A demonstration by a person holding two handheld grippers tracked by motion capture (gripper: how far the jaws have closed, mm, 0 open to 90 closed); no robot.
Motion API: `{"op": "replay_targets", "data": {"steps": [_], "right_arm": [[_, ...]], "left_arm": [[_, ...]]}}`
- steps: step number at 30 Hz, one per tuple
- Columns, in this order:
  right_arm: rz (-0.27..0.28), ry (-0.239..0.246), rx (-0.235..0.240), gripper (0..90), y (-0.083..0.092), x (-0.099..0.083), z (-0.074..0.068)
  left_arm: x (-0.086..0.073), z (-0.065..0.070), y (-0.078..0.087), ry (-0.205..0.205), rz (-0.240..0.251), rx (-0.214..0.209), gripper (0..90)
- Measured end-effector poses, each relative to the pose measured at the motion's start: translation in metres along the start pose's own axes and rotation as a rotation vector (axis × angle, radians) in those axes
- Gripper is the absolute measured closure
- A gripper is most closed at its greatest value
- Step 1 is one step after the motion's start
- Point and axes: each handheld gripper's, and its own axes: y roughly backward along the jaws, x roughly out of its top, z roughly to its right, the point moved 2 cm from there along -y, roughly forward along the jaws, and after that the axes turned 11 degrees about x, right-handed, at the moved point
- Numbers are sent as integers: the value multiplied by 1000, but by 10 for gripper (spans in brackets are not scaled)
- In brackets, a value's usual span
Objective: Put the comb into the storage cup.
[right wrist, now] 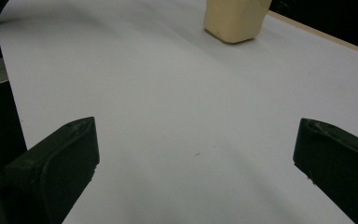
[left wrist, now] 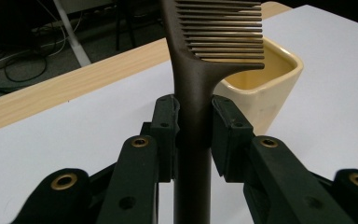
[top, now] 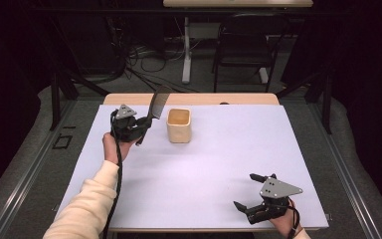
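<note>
Beside the cup (top: 179,125), comb (top: 157,103) upright.

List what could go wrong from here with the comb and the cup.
1. The left gripper clamps the comb low on its thin handle, so the long toothed end could pivot or slip in the grip.
2. The cream cup stands free on the white sheet; a comb lowered off-centre could catch the rim and tip it.
3. The right gripper rests open, too far away to steady the cup.

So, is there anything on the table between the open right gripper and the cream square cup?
No. Between the right gripper and the cream square cup, the white table cover is bare, as the right gripper view shows.
</note>
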Motion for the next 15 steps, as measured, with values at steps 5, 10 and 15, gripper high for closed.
{"op": "replay_targets", "data": {"steps": [5,10,15], "right_arm": [[0,0,-1,0,0,0,0],[-1,1,-1,0,0,0,0],[-4,-1,-1,0,0,0,0]], "left_arm": [[3,-1,-2,3,2,0,724],[6,0,-4,1,5,1,724],[10,-1,-5,6,10,2,724]]}}
